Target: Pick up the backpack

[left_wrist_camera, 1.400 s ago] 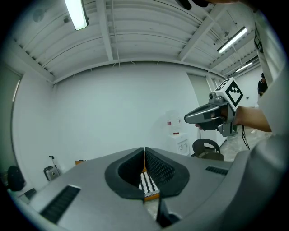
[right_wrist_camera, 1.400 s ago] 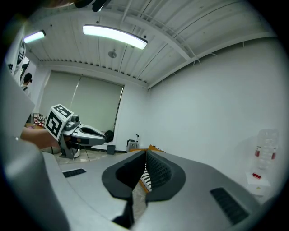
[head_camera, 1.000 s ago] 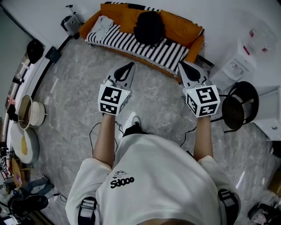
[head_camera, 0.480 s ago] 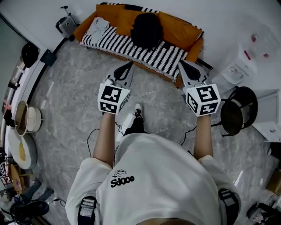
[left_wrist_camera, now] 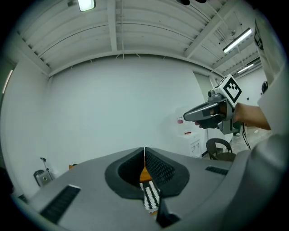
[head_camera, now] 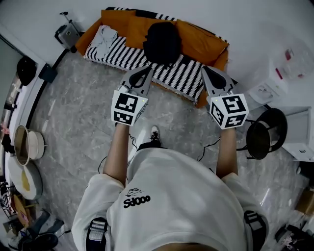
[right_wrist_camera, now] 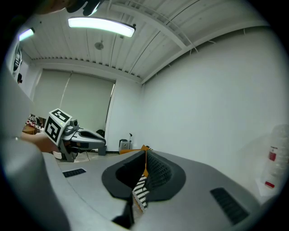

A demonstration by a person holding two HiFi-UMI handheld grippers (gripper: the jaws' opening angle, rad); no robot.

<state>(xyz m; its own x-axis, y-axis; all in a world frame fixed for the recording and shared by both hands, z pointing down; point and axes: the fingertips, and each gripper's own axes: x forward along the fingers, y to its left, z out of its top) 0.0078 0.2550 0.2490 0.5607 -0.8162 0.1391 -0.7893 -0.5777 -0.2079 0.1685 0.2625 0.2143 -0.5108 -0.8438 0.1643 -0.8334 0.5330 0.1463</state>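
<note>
Head view: black backpack (head_camera: 162, 41) on sofa (head_camera: 201, 37) middle, looks soft, floppy, likely light; grab top loop or strap. Left tool (head_camera: 144, 73) and right tool (head_camera: 207, 72) closed, empty, near sofa's front edge.

- The left gripper (left_wrist_camera: 144, 153) fills the lower half of the view, grey with black pads, its jaws closed together with only a thin seam between them.
- Nothing is held in them.
- Below the seam, a sliver of orange sofa (left_wrist_camera: 144, 174) shows, with a black-and-white striped cover (left_wrist_camera: 151, 198) under it.
- At upper right, the right gripper (left_wrist_camera: 187, 116) points left, level; a hand (left_wrist_camera: 247, 115) holds it, and its marker cube (left_wrist_camera: 230, 89) sits on top.
- Below that gripper stands a dark chair (left_wrist_camera: 218, 148), near a white cabinet (left_wrist_camera: 195, 147).
- A plain white wall (left_wrist_camera: 113, 103) lies ahead, with a small grey device (left_wrist_camera: 42, 176) at its foot on the left.
- The ribbed ceiling carries a lamp (left_wrist_camera: 86, 4) and strip lights (left_wrist_camera: 237, 39).
</note>
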